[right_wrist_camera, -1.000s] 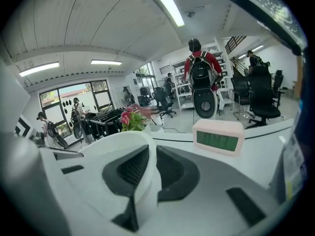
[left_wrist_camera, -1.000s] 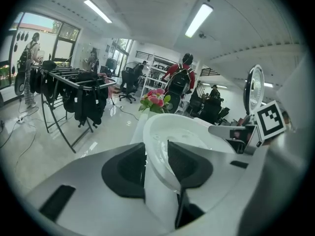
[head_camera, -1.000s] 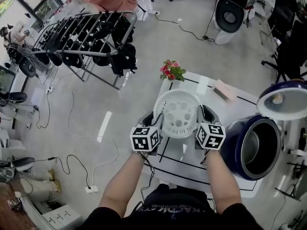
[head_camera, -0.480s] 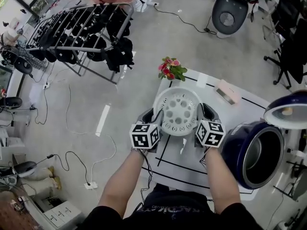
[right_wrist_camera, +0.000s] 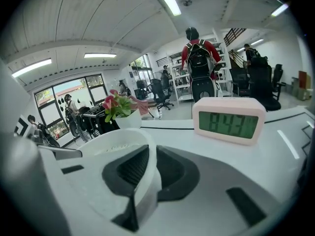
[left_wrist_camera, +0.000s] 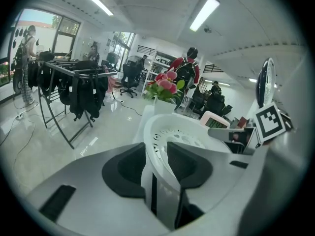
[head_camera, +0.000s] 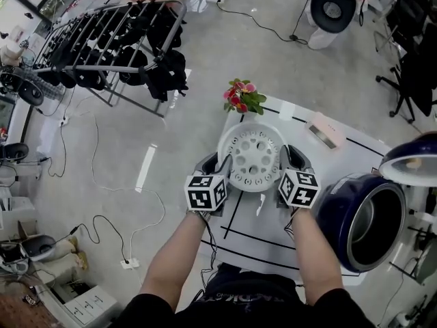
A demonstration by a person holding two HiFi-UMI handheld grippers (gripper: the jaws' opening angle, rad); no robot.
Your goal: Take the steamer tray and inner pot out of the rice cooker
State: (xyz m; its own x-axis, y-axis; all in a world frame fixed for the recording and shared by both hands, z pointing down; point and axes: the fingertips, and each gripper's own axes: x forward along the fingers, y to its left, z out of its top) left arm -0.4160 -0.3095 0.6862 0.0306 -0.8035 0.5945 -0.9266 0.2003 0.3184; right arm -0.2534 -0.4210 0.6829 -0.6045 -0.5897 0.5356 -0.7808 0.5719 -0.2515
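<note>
Two grippers hold one white steamer tray (head_camera: pixel 254 157): the left gripper (head_camera: pixel 222 164) pinches its left rim and the right gripper (head_camera: pixel 287 157) its right rim, pads pressed on the wall. It sits level near the table's (head_camera: pixel 273 232) far left corner. One flower pot (head_camera: pixel 242 101) and one pink clock (head_camera: pixel 322 130) stand along the far edge. At the right edge, one rice cooker (head_camera: pixel 333 210), lid (head_camera: pixel 413 161) up, holds one inner pot (head_camera: pixel 374 219).
</note>
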